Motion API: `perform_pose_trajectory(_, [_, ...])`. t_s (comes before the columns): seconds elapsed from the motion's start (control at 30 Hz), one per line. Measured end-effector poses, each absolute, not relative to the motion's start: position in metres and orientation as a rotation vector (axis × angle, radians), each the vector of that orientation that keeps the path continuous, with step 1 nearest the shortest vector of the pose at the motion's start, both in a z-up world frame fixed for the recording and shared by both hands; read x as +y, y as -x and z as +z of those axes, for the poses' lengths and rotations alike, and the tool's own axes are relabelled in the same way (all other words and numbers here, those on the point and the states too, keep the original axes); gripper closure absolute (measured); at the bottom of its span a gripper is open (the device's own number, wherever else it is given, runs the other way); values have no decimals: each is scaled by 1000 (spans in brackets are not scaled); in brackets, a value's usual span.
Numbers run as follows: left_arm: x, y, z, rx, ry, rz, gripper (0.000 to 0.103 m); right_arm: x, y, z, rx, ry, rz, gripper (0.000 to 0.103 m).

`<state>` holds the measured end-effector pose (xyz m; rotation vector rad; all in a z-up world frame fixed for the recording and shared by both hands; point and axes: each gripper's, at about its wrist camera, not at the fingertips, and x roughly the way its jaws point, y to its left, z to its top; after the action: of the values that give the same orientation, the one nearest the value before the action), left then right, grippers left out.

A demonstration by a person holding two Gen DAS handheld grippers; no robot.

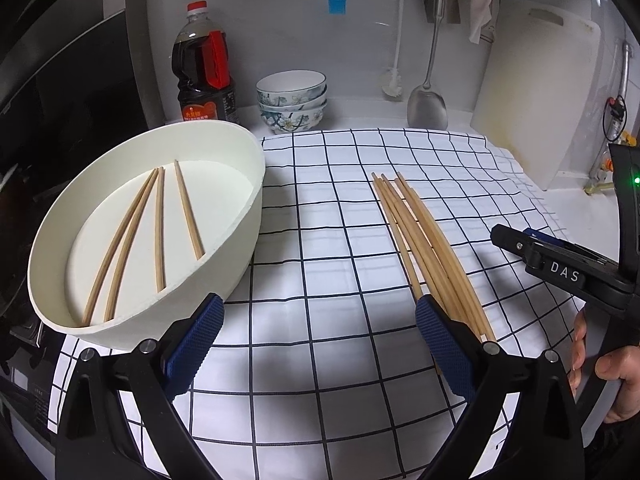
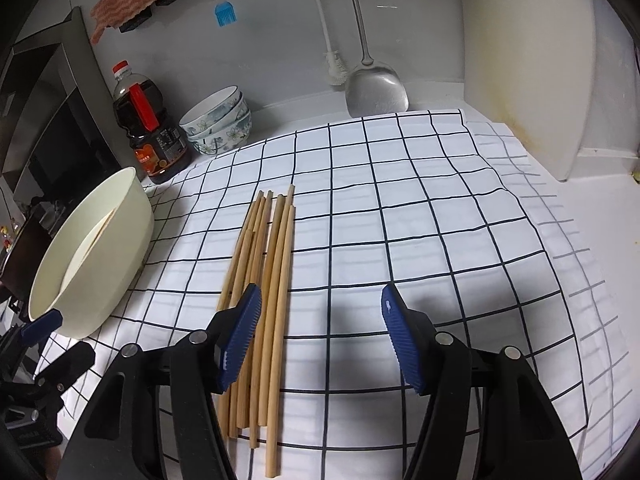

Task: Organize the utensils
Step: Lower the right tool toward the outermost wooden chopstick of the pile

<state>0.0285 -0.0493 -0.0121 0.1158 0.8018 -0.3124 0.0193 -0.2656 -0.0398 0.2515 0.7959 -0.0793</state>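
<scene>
A white oval tub (image 1: 240, 248) stands at the left on the checked cloth (image 1: 340, 208), with several wooden chopsticks (image 1: 160, 232) lying inside it. A bundle of several more chopsticks (image 1: 424, 248) lies on the cloth to its right. My left gripper (image 1: 320, 304) hangs open over bare cloth between the tub and the bundle, holding nothing. In the right wrist view my right gripper (image 2: 320, 292) is open just above the cloth. Its left finger sits over the bundle (image 2: 272, 280), whose right-hand sticks run between the jaws, unpressed. The tub (image 2: 100, 272) lies far left.
At the back stand a soy sauce bottle (image 1: 204, 72), stacked floral bowls (image 1: 292, 100), a hanging metal spatula (image 1: 427, 108) and a white brush (image 1: 394, 84). A white cutting board (image 1: 536, 92) leans at the right. A dark stove edges the left side.
</scene>
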Motion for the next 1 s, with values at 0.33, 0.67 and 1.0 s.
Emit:
perform_pose_trajectory(0.33, [-52,-36,-19,815,-124,-295,8,-258,-29,-58,880,-195,-53,43])
perform_pose_trajectory(0.67, [-52,-46,-25,845,-110,-288,8,-252,-34,-70,944,-159,-52,43])
perform_pose_trajectory(1.0, [-58,-48,-31,862,-124,-290,8,-245,-35,-76,972,-92,-60,42])
